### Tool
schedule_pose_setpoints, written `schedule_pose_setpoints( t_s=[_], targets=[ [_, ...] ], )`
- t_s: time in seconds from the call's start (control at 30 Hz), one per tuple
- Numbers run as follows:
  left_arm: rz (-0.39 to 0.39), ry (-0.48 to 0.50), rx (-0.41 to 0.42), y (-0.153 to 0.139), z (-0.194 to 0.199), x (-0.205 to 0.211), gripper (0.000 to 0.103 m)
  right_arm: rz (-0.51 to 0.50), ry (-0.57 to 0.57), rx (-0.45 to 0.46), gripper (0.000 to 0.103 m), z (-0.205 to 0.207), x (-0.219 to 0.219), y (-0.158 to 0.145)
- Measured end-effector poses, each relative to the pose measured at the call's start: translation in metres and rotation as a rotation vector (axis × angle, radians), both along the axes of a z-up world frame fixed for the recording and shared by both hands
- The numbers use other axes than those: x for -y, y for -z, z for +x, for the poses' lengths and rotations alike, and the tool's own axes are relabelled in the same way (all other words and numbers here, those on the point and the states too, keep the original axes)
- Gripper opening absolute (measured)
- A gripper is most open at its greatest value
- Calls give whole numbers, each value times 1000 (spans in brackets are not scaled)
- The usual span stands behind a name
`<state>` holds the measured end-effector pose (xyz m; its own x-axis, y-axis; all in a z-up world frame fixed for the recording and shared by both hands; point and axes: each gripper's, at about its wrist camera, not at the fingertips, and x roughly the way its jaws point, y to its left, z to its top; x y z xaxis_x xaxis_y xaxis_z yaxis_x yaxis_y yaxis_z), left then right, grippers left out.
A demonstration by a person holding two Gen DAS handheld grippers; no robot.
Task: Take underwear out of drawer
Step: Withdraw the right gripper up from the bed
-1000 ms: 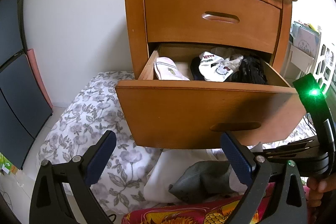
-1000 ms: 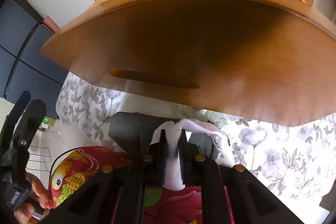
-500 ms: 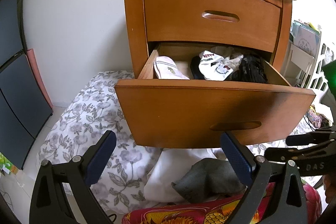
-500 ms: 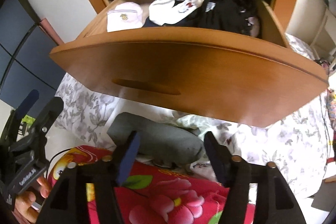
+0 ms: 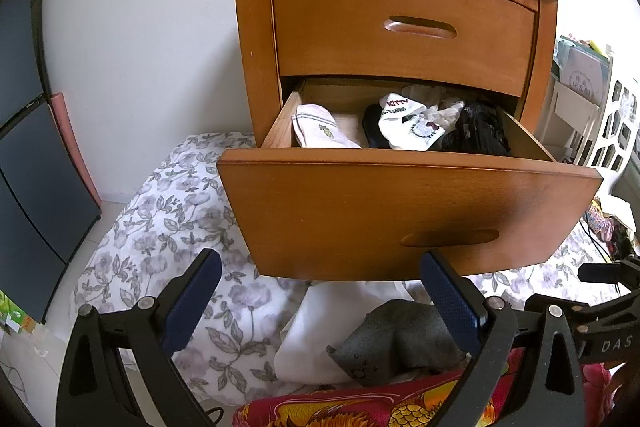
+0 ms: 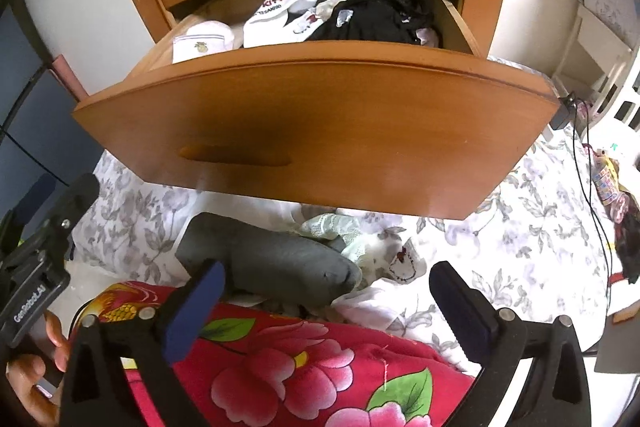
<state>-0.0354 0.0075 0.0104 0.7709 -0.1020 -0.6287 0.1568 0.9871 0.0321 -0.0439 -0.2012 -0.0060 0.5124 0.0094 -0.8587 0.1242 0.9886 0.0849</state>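
In the pulled-out lower drawer (image 5: pixel 408 211) of a wooden nightstand (image 5: pixel 252 39): folded white underwear (image 5: pixel 320 131) at left, a white printed pair (image 5: pixel 408 127) at centre, black garments (image 6: pixel 376 19) at right. On the floral bedspread (image 5: pixel 160 219) below the drawer front: a grey garment (image 6: pixel 280 267) and white lacy pieces (image 6: pixel 368 247), lying loose. Left hand-held gripper (image 5: pixel 320 299): released, jaws wide, nothing between them. Right hand-held gripper (image 6: pixel 328 299): released, jaws wide, above a red floral cloth (image 6: pixel 288 367).
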Motion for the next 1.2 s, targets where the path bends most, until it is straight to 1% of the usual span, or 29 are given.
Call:
schedule_pose_setpoints(
  t_s=[0.33,0.47,0.6,0.77,0.87,0.93,1.1,1.2],
  targets=[
    [-3,2,-6,0,1,0,100,-17,35,58,103,-7,0,-8],
    [-3,3,-7,0,1,0,100,-6,34,104,103,-10,-1,-14],
    [-1,2,-8,0,1,0,100,12,50,175,103,-15,0,-23],
    [-3,2,-8,0,1,0,100,1,64,244,103,-19,-1,-30],
    [-4,2,-12,1,1,0,100,-19,88,298,103,-24,-1,-33],
    [-2,0,-13,2,1,0,100,-51,116,340,103,-27,-1,-35],
    [4,0,-17,2,1,2,100,-67,127,361,103,-27,-2,-32],
    [0,-1,-25,2,2,0,100,-82,118,336,103,-23,-5,-28]
  ],
)
